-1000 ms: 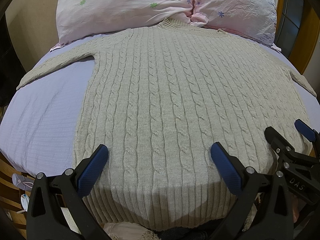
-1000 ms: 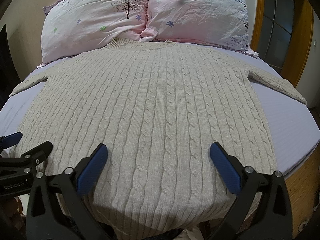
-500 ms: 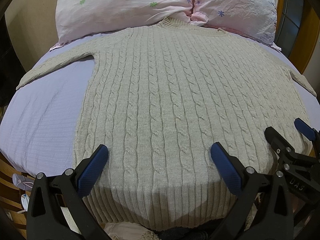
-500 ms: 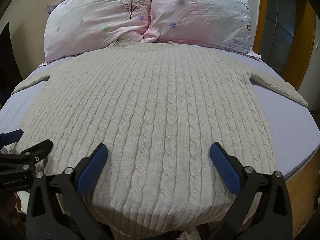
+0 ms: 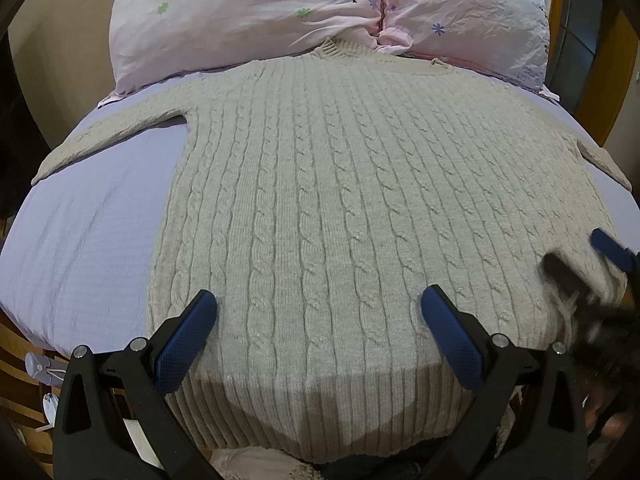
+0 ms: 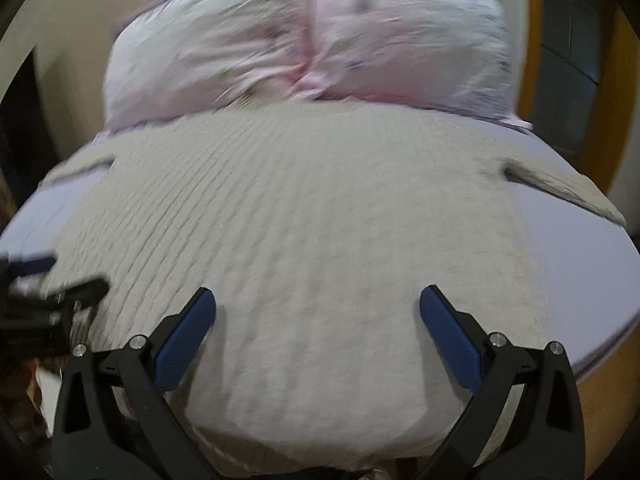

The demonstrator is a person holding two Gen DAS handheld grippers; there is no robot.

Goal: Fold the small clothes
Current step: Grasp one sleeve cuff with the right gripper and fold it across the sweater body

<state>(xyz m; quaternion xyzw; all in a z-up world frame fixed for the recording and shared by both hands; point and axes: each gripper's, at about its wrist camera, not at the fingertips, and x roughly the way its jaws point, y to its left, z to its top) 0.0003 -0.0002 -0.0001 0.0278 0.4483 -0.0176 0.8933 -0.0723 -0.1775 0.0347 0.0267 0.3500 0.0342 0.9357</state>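
Sweater [image 5: 360, 200] lies flat lengthwise, collar toward pillows [image 5: 320, 12], hem nearest.

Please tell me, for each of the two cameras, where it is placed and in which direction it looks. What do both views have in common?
Left wrist: sits on the left hand-held gripper, open, above the sweater hem, facing the pillows; the blurred right hand-held gripper shows at its right edge.
Right wrist: sits on the right hand-held gripper, open, also above the hem and facing the pillows, picture blurred; the left hand-held gripper shows at its left edge.
Shared: the flat sweater, the pillows, the lavender sheet.
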